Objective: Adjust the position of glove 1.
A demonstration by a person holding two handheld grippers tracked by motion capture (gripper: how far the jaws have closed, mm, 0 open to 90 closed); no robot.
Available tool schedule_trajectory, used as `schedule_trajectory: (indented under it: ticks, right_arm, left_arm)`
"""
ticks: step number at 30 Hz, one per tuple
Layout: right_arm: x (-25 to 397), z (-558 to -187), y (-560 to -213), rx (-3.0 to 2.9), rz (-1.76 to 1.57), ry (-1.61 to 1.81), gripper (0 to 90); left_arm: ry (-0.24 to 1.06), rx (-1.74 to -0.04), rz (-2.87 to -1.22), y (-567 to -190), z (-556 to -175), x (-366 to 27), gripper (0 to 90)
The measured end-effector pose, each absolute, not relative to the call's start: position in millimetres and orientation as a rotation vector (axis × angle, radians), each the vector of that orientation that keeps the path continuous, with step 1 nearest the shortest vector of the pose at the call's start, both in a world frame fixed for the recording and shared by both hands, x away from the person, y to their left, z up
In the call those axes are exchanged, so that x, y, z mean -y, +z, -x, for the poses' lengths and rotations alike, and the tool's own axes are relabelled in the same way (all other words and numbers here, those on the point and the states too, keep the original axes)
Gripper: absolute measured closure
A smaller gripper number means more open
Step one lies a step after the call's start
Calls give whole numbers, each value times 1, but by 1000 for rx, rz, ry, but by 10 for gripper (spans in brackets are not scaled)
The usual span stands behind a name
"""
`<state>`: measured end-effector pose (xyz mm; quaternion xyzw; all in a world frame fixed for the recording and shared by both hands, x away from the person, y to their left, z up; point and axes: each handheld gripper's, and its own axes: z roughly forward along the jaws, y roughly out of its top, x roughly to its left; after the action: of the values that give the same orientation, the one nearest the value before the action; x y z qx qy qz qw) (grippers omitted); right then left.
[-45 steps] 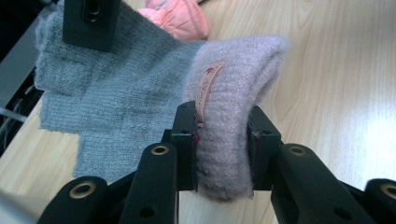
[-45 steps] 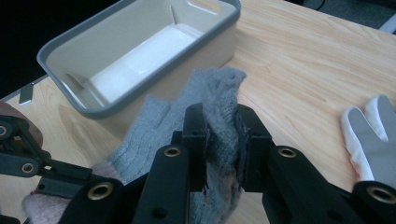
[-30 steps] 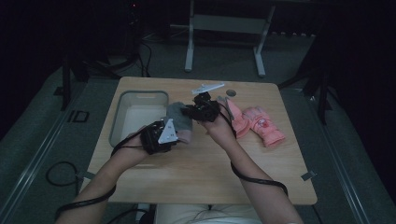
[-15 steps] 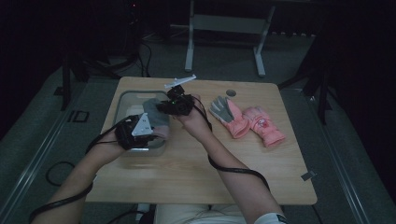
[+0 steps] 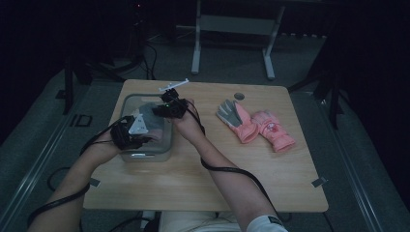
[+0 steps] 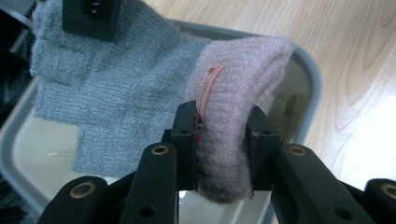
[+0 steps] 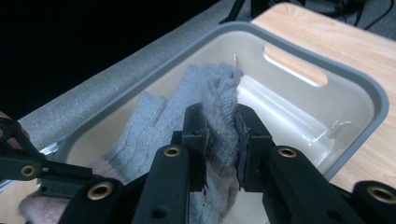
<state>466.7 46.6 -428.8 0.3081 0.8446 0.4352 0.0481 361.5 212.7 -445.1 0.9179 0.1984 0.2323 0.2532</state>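
Observation:
A grey knitted glove (image 6: 116, 102) with a pale pink fuzzy cuff (image 6: 233, 84) hangs over the inside of a grey plastic tub (image 5: 145, 157) at the table's left. My left gripper (image 6: 223, 121) is shut on the pink cuff, and in the high view that gripper (image 5: 147, 139) reaches over the tub's near half. My right gripper (image 7: 221, 116) is shut on the grey finger end (image 7: 210, 88); from above it (image 5: 154, 110) sits over the tub's far right side. The glove (image 5: 155, 126) stretches between the two.
A pair of pink gloves (image 5: 256, 126) with a grey palm lies on the table's right half. The tub rim (image 7: 364, 93) and its handle slot (image 7: 294, 65) are close under the right gripper. A small grey round spot (image 5: 239, 96) marks the table's far side.
Both grippers have carried the glove leftward from the middle of the table to over the tub. Both stay shut on it.

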Motion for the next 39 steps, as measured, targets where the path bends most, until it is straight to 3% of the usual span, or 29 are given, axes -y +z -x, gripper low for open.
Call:
schedule_trajectory:
  ticks: [14, 19, 27, 30, 33, 39]
  right_arm:
    - [-56, -490, -473, -2599, -1094, 1218, 719]
    - [-48, -487, -468, -2587, -1080, 1235, 625]
    - [-21, -482, -457, -2550, -1073, 1298, 586]
    - [-6, -478, -455, -2537, -1080, 1331, 574]
    - [12, -473, -453, -2527, -1070, 1350, 555]
    - [43, -462, -450, -2516, -1035, 1360, 575]
  left_arm:
    - [464, -622, -2604, -479, -402, -209, 694]
    - [430, -648, -2653, -482, -412, -204, 690]
    - [433, -664, -2707, -488, -420, -199, 669]
    - [376, -699, -2709, -487, -419, -197, 594]
    - [384, -745, -2694, -481, -417, -197, 358]
    - [383, -801, -2541, -457, -407, -203, 164]
